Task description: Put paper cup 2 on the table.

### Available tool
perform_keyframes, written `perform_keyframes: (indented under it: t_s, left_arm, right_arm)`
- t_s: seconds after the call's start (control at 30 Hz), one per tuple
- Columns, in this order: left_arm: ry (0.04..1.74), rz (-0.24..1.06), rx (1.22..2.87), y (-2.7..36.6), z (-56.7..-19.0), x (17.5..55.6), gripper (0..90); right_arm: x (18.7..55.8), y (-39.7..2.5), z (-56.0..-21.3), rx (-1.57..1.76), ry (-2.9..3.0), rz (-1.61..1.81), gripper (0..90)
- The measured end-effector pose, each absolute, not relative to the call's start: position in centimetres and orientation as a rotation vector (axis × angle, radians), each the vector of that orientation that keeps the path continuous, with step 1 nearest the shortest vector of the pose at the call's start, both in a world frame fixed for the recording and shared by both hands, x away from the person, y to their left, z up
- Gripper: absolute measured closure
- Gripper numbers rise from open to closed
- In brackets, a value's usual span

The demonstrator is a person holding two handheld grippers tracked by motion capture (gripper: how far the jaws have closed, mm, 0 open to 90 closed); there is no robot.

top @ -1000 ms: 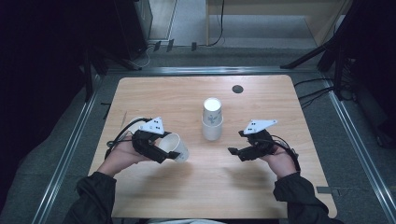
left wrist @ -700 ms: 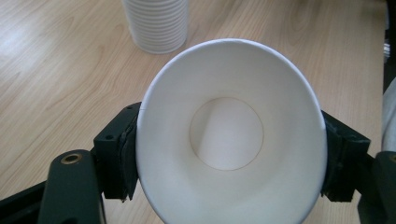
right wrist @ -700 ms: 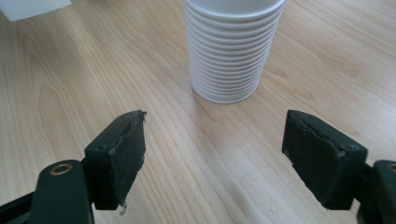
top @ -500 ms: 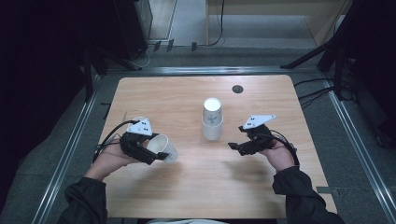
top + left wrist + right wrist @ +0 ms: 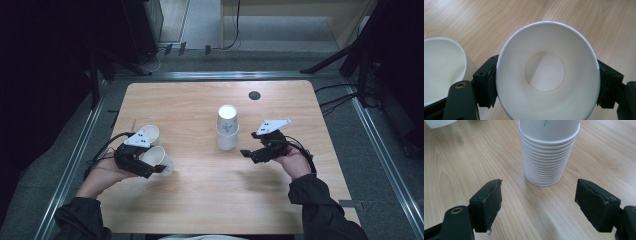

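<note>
Left tool (image 5: 150, 167) clamps a smooth white paper cup (image 5: 547, 72), round mouth toward its camera, inside empty, at tabletop's (image 5: 200, 100) left edge w/ a second cup (image 5: 149, 134) just beside. Right tool (image 5: 250, 154) gapes open near the ribbed, upside-down cup stack (image 5: 549, 152) mid pale woodgrain tabletop.

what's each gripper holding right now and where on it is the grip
The left gripper clamps a white paper cup across its side wall, just below the rim. The right gripper is open and holds nothing, facing the stack of cups.
</note>
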State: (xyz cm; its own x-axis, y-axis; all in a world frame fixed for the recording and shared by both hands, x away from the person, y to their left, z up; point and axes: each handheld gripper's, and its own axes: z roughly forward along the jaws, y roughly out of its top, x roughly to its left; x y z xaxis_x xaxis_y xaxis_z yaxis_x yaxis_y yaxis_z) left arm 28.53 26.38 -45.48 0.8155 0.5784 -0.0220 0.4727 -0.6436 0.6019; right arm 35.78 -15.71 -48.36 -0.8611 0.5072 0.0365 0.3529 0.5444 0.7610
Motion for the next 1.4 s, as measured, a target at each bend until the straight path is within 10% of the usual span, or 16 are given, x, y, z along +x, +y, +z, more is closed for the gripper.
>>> perform_keyframes:
  t_s: [1.4]
  left_arm:
    - [0.839, 0.198, 2.477, 27.4, -48.2, 29.8, 17.4]
  right_arm:
    - [35.5, -15.4, -48.4, 0.661, 2.617, 1.198, 22.2]
